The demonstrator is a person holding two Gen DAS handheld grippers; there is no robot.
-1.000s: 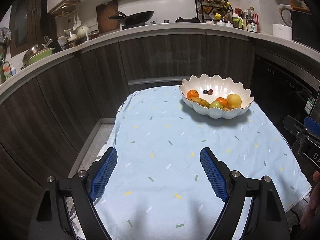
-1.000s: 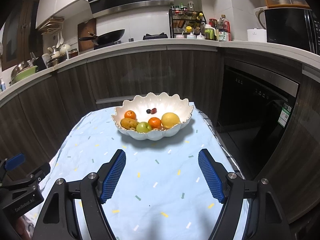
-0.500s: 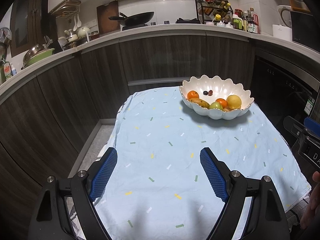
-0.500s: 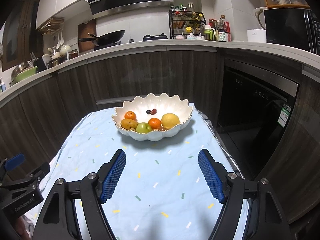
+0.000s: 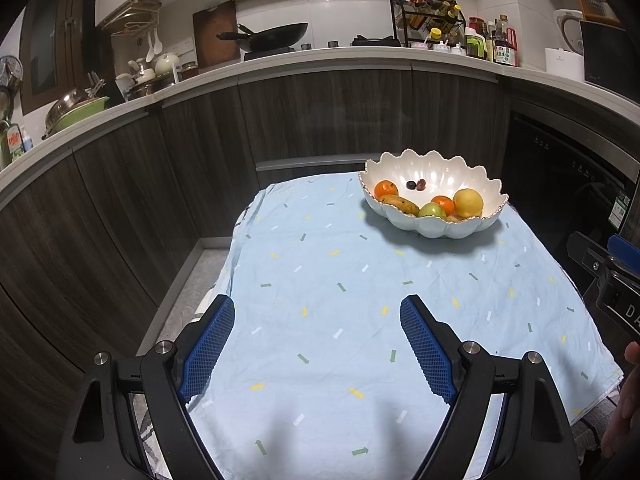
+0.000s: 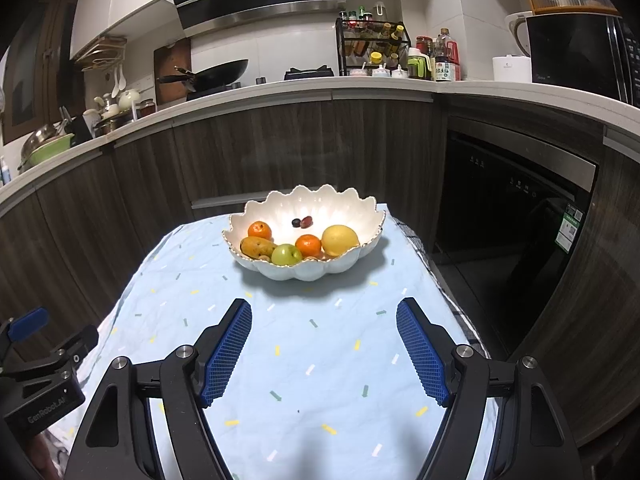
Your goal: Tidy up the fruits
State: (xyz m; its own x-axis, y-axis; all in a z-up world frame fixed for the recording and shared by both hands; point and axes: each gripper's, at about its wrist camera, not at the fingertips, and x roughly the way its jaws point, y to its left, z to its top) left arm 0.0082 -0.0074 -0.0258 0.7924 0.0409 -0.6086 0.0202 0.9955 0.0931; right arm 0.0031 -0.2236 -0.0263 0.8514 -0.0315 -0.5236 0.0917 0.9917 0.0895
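A white scalloped bowl (image 5: 440, 172) (image 6: 344, 210) stands at the far end of a table under a light blue cloth (image 5: 340, 300) (image 6: 320, 340). In it lie two oranges (image 6: 260, 230) (image 6: 308, 245), a yellow lemon (image 6: 340, 241), a green apple (image 6: 286, 255), a brownish-yellow fruit (image 6: 256, 247) and two dark grapes (image 6: 302, 222). My left gripper (image 5: 317, 316) is open over the near cloth, well short of the bowl. Likewise open with nothing between its blue pads, my right gripper (image 6: 324, 318) hovers closer to the bowl.
Dark wood cabinets under a white counter (image 6: 280, 92) curve behind the table. On it are a wok (image 6: 216, 72), a spice rack (image 6: 372, 48) and dishes. A black oven front (image 6: 512, 220) stands to the right. A hand (image 5: 624, 408) shows at the left view's right edge.
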